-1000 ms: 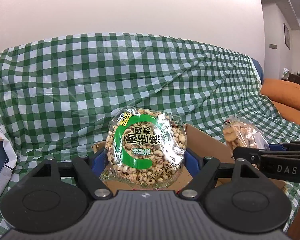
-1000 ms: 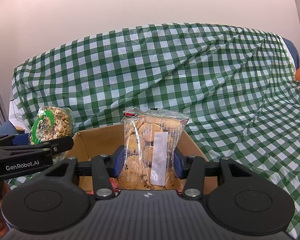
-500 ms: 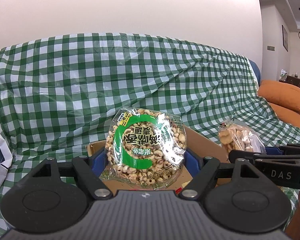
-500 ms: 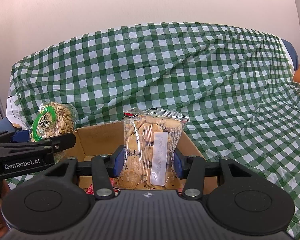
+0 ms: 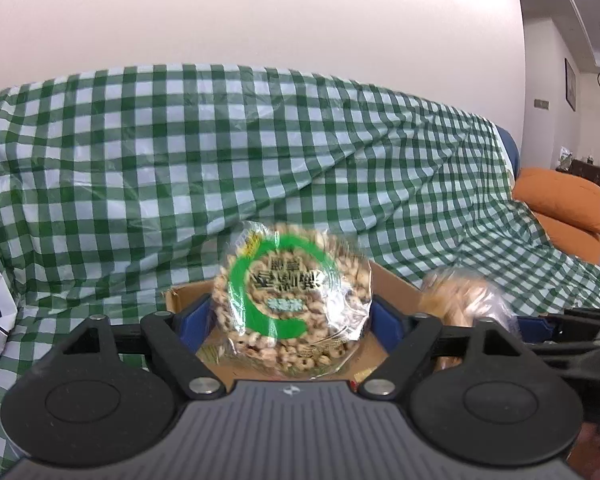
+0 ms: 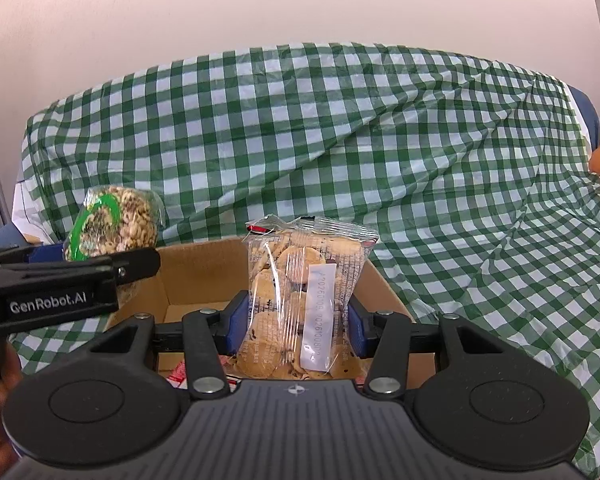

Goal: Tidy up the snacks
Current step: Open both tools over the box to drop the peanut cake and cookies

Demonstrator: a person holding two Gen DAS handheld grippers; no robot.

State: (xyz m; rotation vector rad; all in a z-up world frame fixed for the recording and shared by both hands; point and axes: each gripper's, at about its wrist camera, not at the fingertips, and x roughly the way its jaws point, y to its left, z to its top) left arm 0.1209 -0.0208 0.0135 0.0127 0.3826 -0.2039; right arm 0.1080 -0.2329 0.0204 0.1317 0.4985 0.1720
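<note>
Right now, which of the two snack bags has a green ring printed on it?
The puffed cereal bag, sitting between the left gripper's opening jaws. The cookie bag in the right gripper is clear with a white label strip instead.

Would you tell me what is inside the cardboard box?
In the box, only bare cardboard floor and a red-and-white wrapper show; the cookie bag and gripper bodies hide the rest.

We see a round clear bag of puffed cereal rings with a green circular label, blurred, upright above the open brown cardboard box. A clear rectangular packet of chocolate-chip cookies with a white sticker stands upright over the same box.
</note>
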